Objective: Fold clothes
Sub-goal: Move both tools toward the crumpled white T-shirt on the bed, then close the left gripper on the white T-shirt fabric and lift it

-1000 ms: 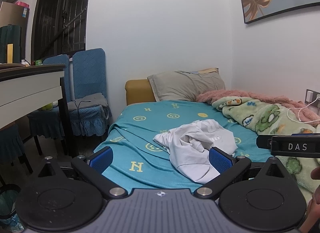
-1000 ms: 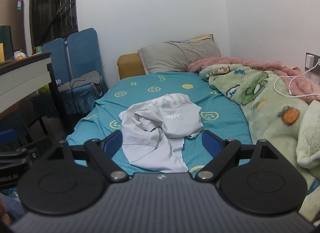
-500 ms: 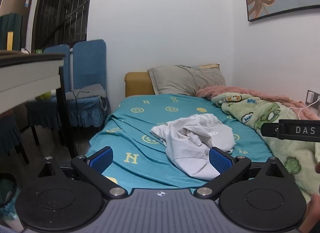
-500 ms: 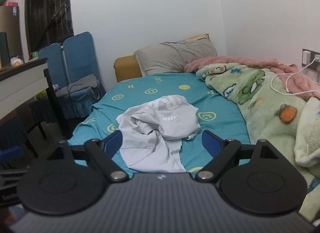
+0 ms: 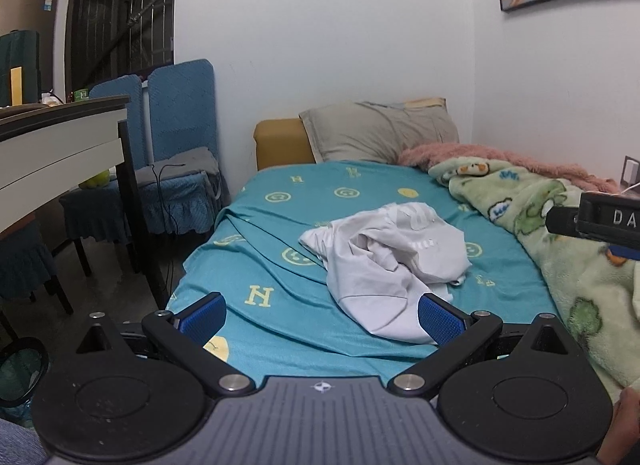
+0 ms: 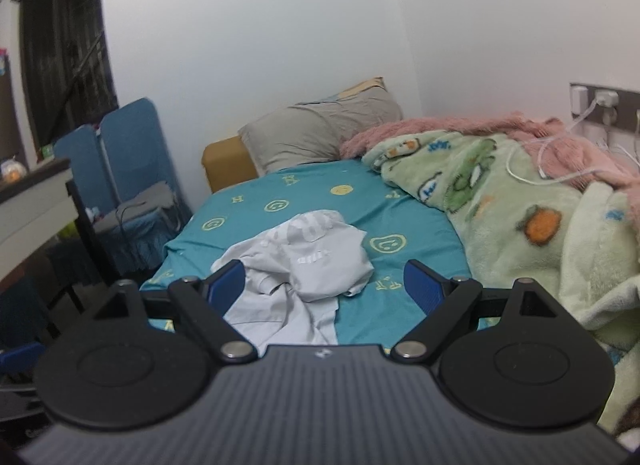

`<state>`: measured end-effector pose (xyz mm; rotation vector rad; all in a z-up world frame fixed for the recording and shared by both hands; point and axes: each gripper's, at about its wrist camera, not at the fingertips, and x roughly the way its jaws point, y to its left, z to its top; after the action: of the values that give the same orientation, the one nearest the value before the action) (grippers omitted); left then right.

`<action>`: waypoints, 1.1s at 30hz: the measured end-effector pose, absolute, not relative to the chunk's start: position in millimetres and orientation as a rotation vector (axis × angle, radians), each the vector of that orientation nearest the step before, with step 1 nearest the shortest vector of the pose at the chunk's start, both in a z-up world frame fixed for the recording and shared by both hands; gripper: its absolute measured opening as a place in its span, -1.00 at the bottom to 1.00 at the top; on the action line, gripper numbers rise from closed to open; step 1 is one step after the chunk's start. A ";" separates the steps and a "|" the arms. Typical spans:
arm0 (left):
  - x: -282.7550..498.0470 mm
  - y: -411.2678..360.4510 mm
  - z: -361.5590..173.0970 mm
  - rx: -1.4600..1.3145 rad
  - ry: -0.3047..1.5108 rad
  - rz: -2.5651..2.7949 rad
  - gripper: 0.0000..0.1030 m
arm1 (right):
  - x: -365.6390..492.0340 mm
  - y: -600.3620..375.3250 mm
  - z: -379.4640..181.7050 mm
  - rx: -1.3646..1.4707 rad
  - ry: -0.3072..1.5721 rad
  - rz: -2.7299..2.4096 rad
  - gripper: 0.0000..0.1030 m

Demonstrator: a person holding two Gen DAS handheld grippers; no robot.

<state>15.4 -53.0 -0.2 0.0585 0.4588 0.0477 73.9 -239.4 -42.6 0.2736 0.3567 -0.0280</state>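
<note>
A crumpled white garment (image 5: 390,253) lies unfolded on the teal bed sheet (image 5: 260,265), in front of the grey pillow (image 5: 380,131). The left gripper (image 5: 320,311) and right gripper (image 6: 326,285) hover short of it, fingers spread wide, grasping nothing.

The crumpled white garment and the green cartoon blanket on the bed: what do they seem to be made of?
The crumpled white garment looks like thin, smooth woven or knit fabric, matte, holding sharp creases; the exact fibre is unclear. The green cartoon blanket looks like thick plush fleece: fuzzy surface, soft rounded folds.
</note>
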 end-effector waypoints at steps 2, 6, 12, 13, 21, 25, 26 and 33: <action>20.1 -57.1 6.5 0.047 0.451 0.066 1.00 | 80.7 -244.1 -45.2 0.303 0.376 -0.049 0.70; 34.0 -59.2 23.3 -0.008 0.435 0.080 0.99 | 96.7 -245.1 -40.5 0.354 0.404 -0.067 0.70; 75.1 -35.0 40.1 -0.086 0.432 0.121 0.99 | 136.4 -237.2 8.0 0.393 0.337 -0.056 0.70; 83.3 -27.0 41.7 -0.115 0.434 0.120 0.99 | 144.1 -238.7 17.1 0.402 0.316 -0.050 0.70; 163.5 -18.3 -6.4 -0.153 0.635 -0.096 0.99 | 184.0 -259.6 -6.5 0.350 0.339 -0.088 0.70; 205.0 -22.1 -57.5 -0.225 0.786 -0.169 0.99 | 195.9 -267.5 -42.3 0.389 0.459 -0.091 0.70; 214.4 -23.2 -69.9 -0.213 0.799 -0.154 0.99 | 199.0 -268.3 -47.0 0.387 0.478 -0.101 0.70; 257.8 9.7 -125.9 -0.455 0.822 -0.145 0.89 | 222.1 -276.0 -76.1 0.421 0.532 -0.147 0.70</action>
<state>257.8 9.7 -125.9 -0.4548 0.8218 -0.1453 222.1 -276.0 -76.1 0.4213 0.5324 -0.1473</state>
